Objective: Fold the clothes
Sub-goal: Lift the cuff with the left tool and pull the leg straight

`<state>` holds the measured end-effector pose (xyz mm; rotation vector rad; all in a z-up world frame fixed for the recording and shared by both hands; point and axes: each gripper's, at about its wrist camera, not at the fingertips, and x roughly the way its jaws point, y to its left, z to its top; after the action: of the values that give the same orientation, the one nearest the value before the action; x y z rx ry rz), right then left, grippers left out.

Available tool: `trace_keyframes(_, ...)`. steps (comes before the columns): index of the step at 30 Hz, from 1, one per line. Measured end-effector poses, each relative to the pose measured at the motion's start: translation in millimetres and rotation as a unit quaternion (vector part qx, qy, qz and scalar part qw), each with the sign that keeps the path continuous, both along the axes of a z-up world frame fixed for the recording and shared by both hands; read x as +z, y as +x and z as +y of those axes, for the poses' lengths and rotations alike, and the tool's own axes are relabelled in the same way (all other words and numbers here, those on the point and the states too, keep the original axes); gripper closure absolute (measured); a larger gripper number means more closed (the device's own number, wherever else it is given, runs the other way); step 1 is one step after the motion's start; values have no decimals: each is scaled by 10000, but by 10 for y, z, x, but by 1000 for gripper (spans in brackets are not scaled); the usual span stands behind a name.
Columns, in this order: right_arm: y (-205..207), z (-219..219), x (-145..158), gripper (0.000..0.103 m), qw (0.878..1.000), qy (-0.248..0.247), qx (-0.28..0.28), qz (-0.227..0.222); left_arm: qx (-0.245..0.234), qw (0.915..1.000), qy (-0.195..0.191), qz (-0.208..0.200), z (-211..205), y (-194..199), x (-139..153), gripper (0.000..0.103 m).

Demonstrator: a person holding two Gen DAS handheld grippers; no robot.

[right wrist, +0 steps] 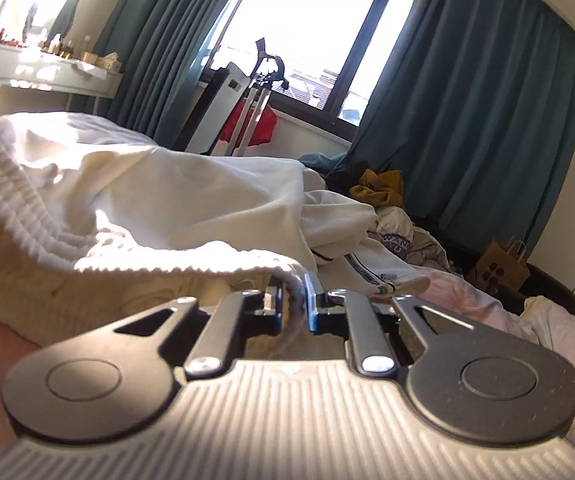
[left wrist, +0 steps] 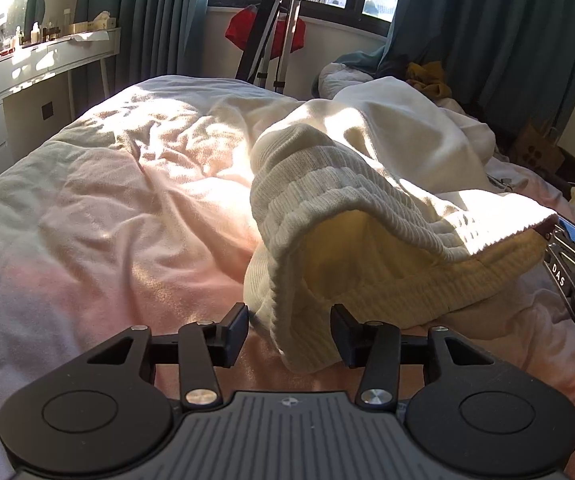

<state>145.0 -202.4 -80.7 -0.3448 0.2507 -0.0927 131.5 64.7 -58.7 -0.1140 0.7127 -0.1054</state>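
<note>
Just ahead of my left gripper [left wrist: 289, 330], the ribbed hem of a cream knit sweater [left wrist: 327, 200] droops between my two black fingers [left wrist: 236, 330], which stand wide apart and close on nothing; the cloth hangs in the gap, and I cannot tell whether it brushes either pad. To that side my right gripper [right wrist: 293, 304] has its fingers drawn narrow, pinching a fold of the same ribbed hem, so the edge is lifted off the bed and stretched from its pinch toward my left gripper. In the left wrist view the right gripper [left wrist: 563, 232] shows at the far right edge, blue at its tip, with the sunlit hem clamped in it and the yellowish inside of the sweater open beneath. The rest of the sweater lies bunched on a rumpled pale pink bed cover [left wrist: 107, 208], its body trailing away toward the window. Beyond it sits a heap of other clothes [right wrist: 387, 216], among them a mustard-yellow piece [right wrist: 379, 188] and a white one with printed lettering. A brown paper bag [right wrist: 501, 266] stands by the wall to the right. Farther off, a folded metal stand [left wrist: 271, 32] leans by the window with something red [left wrist: 247, 30] behind it, teal curtains [right wrist: 467, 120] hang on both sides, and a white dresser [left wrist: 39, 60] crowded with bottles runs along the left wall.
</note>
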Motion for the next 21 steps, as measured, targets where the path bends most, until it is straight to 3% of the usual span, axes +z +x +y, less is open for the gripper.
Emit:
trace_keyframes(7, 19, -519, 201, 92, 9894, 1223, -786, -47, -494, 9981, 330, -184, -181, -64, 39, 41)
trace_keyframes(15, 315, -898, -420, 91, 9576, 2089, -1452, 1354, -847, 9880, 1142, -604, -470, -162, -50, 39)
trace_keyframes(18, 271, -871, -450, 90, 9587, 2189, -1362, 1201, -784, 9860, 1253, -767, -498, -153, -82, 41)
trace_keyframes(21, 238, -880, -447, 90, 9578, 2375, -1256, 1017, -676, 9868, 1157, -913, -475, -113, -68, 50)
